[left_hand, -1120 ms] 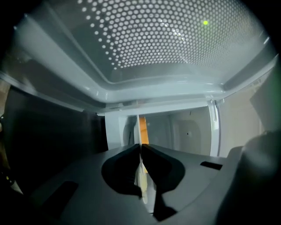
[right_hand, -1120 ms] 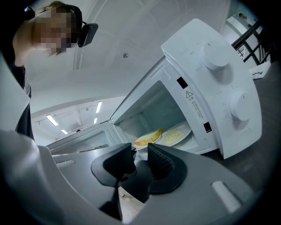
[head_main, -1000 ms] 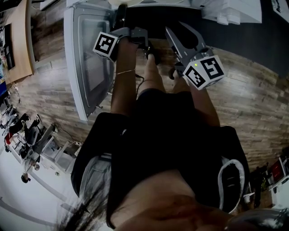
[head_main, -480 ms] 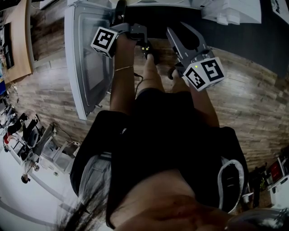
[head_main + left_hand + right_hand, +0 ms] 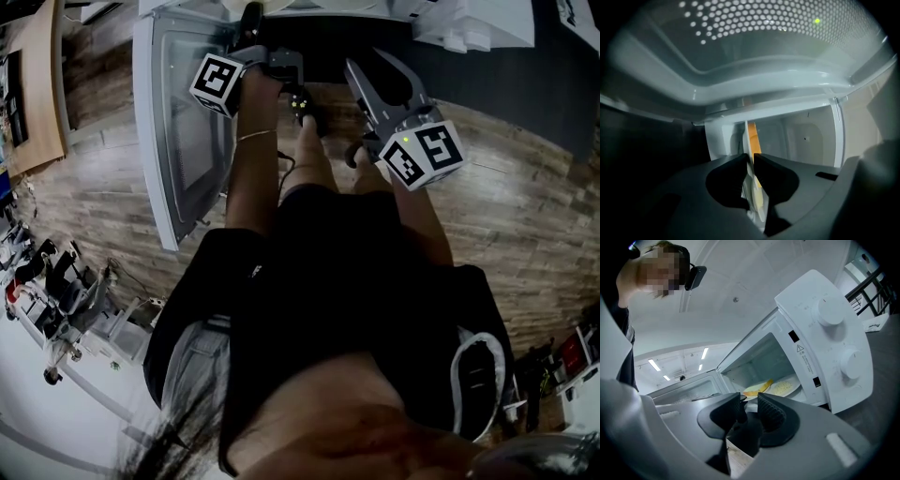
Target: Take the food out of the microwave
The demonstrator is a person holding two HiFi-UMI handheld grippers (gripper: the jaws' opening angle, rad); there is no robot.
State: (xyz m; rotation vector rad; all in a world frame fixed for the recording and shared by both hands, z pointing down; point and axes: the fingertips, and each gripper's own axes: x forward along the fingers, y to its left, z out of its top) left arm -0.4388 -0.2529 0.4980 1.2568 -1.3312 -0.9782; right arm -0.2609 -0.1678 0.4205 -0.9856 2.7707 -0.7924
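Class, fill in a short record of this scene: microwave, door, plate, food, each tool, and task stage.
microwave: white, on the counter
door: swung fully open
plate: inside the microwave
food: yellow, lying on the plate
left tool: reaching into the microwave; jaws have just been closing, now pinching the plate's rim
right tool: outside the microwave, jaws apart, nothing between them
task stage: plate gripped, not yet out

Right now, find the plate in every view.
Head view: plate, a sliver at the top edge, left of centre.
Left gripper view: plate bottom centre, edge-on.
Right gripper view: plate centre, inside the microwave.
Shared landmark: the open door.
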